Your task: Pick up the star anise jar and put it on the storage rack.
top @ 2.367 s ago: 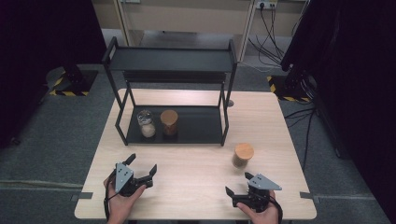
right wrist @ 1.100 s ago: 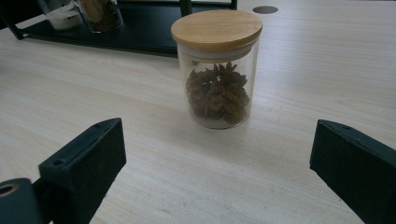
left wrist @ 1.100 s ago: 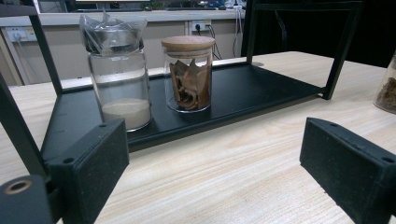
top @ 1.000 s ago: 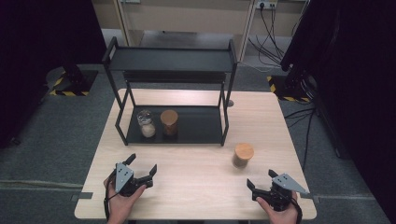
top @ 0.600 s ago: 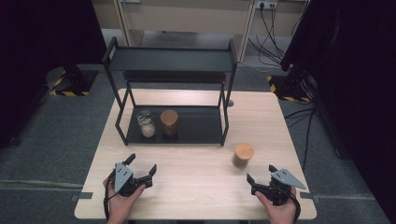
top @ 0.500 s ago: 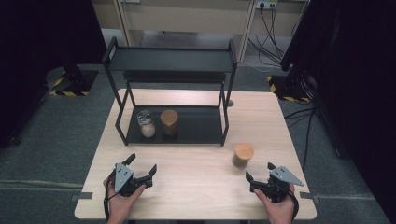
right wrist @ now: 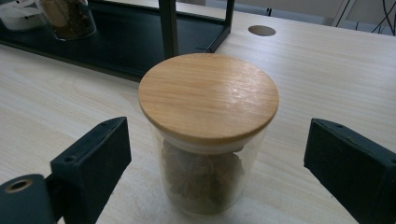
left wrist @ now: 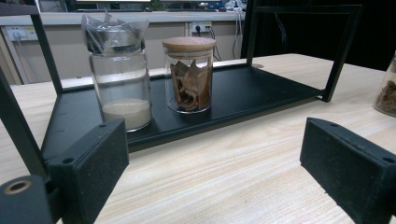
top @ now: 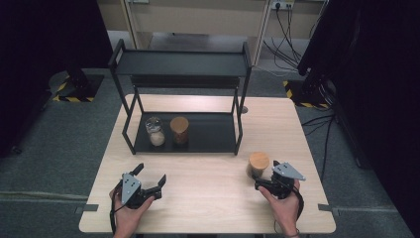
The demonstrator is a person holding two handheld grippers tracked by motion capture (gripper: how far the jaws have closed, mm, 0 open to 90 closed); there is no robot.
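The right gripper point(top: 261, 181) stands spread around a wooden-lidded jar point(right wrist: 208, 130), seemingly untouched; the left gripper point(top: 150, 176) rests released.

Bare table point(top: 208, 191) between grippers

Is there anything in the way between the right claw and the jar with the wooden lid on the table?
Nothing visible. The right claw is open, with the round glass jar with the wooden lid right in front of it, sitting between its two black jaws on the pale wooden table.
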